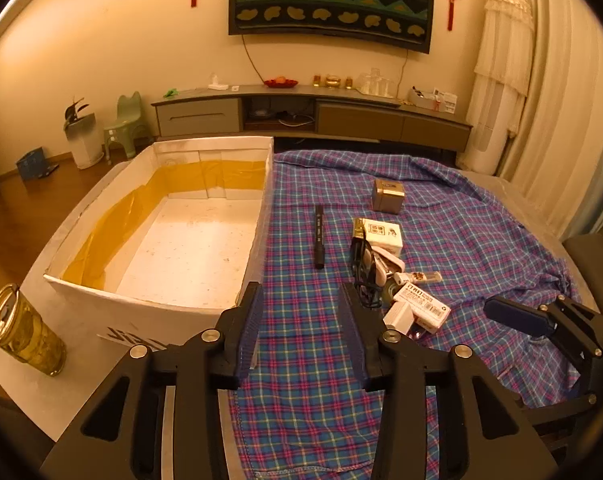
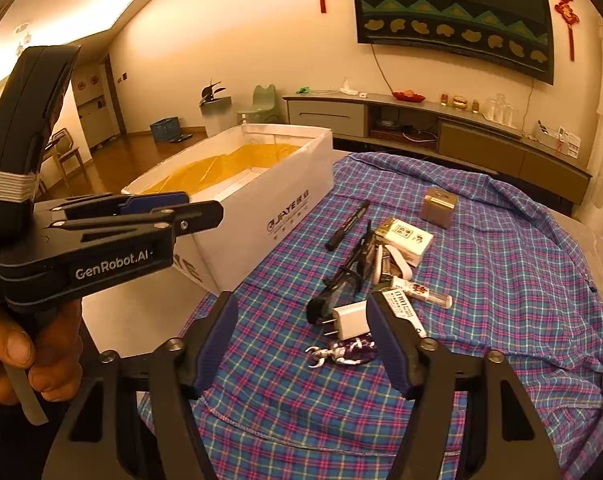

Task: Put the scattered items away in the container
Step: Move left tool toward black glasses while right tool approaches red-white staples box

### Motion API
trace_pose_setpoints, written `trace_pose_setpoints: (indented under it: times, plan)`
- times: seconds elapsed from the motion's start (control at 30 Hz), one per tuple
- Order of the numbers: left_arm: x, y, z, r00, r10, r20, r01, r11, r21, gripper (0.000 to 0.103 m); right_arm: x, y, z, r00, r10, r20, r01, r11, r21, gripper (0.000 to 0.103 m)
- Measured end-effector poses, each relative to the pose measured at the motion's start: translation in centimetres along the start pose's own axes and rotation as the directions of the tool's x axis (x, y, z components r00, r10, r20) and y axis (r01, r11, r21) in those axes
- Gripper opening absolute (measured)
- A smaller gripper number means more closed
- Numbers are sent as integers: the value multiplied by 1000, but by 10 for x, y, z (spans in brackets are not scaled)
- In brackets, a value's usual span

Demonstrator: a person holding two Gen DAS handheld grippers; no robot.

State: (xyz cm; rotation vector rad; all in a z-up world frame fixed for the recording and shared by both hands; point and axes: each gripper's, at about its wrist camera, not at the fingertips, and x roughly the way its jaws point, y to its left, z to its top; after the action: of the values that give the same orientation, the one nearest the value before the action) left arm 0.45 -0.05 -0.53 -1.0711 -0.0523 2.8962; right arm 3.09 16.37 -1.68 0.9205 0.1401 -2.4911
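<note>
While both claws hover spread and empty above the plaid cloth [image 1: 301, 320], nothing is gripped yet. The right claw [image 2: 301, 336] points at the near end of the clutter: a white plug [image 2: 351, 320] lies just ahead between its fingers, with a purple keyring [image 2: 347, 350] touching the plug's near side and black glasses [image 2: 341, 280] beside it. Its stance suggests the plug or keyring is the first pick, since those lie nearest and loosest. The left claw [image 1: 301, 328] waits over bare cloth beside the white box [image 1: 161, 300], probably held clear so the right has room.

Farther out, the pile runs away from the claws: a labelled carton [image 2: 401, 304], a small tube [image 2: 421, 292], a white packet [image 2: 407, 238] and, apart at the far end, a tan cube [image 2: 439, 206]. A black pen [image 2: 347, 226] lies alone between the pile and the box, with free cloth around it.

The box stands open-topped and empty, its tall wall [image 2: 269, 208] bordering the cloth. Anything carried over must rise above that rim. Items in the pile overlap, so lifting one may drag a neighbour. A gold can [image 1: 25, 330] stands left of the box, out of the way.
</note>
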Motion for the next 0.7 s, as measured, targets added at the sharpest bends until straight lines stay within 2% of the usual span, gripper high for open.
trace_pose_setpoints:
  times: [0.1, 0.3, 0.4, 0.7]
  plan:
    - [2, 1, 0, 1000, 17, -1, -17, 1000, -9, 50, 2, -3, -1, 1000, -4, -8, 4, 1000, 10, 68]
    - [4, 2, 0, 999, 35, -2, -35, 999, -10, 50, 4, -4, -3, 1000, 12, -24, -11, 1000, 29, 69]
    - [4, 1, -1, 999, 44, 1, -44, 999, -7, 50, 4, -4, -2, 1000, 9, -21, -8, 1000, 26, 72]
    - [6, -15, 2, 1000, 25, 2, -25, 1000, 19, 50, 3, -17, -4, 999, 12, -34, -10, 998, 59, 72]
